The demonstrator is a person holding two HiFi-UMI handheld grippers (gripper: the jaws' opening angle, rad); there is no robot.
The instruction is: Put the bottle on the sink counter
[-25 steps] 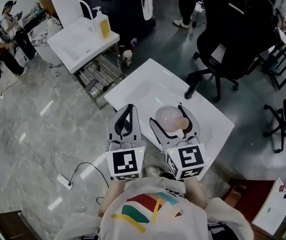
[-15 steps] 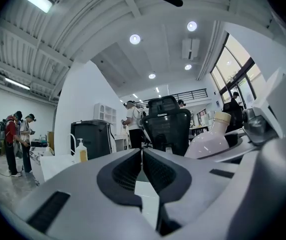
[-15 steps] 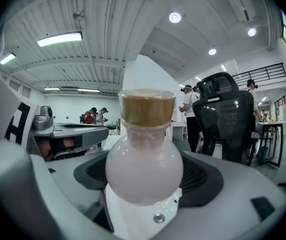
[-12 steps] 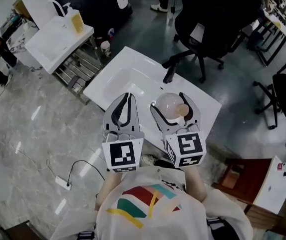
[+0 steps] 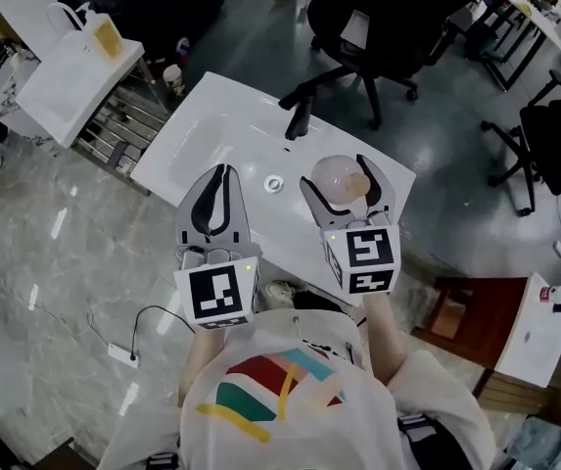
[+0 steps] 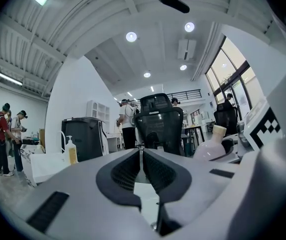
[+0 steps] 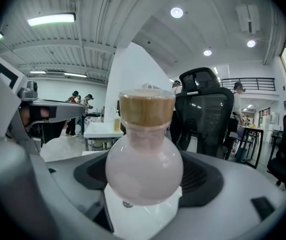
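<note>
While our right gripper (image 5: 339,178) clasps the round pink bottle (image 7: 143,169) by its belly over the white sink counter (image 5: 207,130), near the black faucet (image 5: 298,117), we judge it not yet set down; lowering and release remain. Our left gripper (image 5: 216,176) hangs closed, empty.

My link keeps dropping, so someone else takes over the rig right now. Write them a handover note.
Left hand-held gripper: jaws together, empty, over the white sink counter.
Right hand-held gripper: shut on the round pink bottle, wooden cap up, to the right of the drain, near the black faucet.
Done: bottle in grasp, over the counter.
Left: lower it onto a flat part of the counter, open the jaws, pull back.
</note>
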